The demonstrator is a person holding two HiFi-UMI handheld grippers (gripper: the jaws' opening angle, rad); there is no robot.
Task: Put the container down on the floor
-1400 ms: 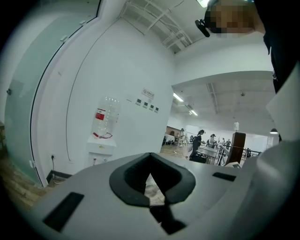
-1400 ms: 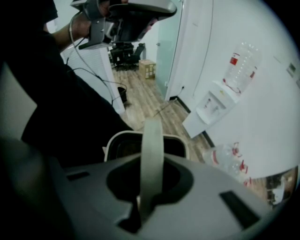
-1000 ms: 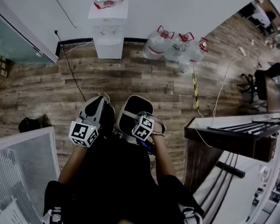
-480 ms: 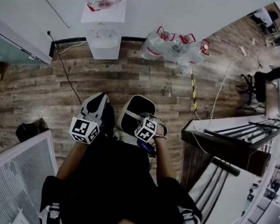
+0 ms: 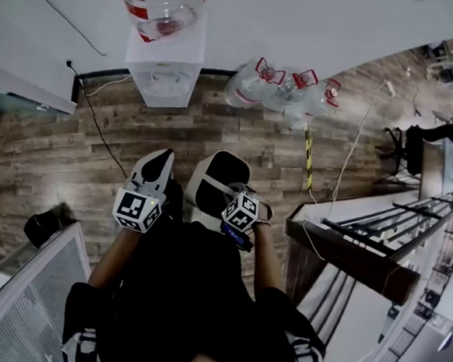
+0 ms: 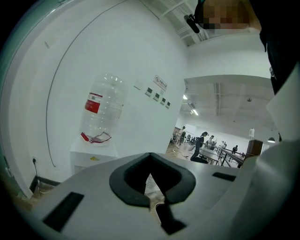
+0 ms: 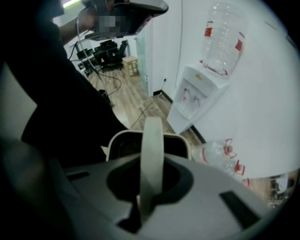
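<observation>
In the head view the container [image 5: 221,170] is a white tub with a dark inside and a pale band handle, hanging in front of the person's dark clothes above the wood floor [image 5: 73,145]. My right gripper [image 5: 227,193] is shut on that handle. In the right gripper view the handle [image 7: 152,145] runs up between the shut jaws of that gripper [image 7: 149,190], with the container's rim [image 7: 123,136] just beyond. My left gripper [image 5: 155,169] hangs just left of the container. In the left gripper view its jaws [image 6: 151,190] are shut with nothing held.
A white water dispenser [image 5: 165,70] with a clear bottle on top stands against the wall ahead. Three water jugs [image 5: 284,87] sit on the floor to its right. A dark table [image 5: 353,256] is at the right, a partition panel [image 5: 26,293] at the lower left, and a black object [image 5: 42,224] lies on the floor.
The dispenser and wall have drawn nearer and the jugs have slid slightly left in the head view. Both grippers and the container keep their places in front of the body.
</observation>
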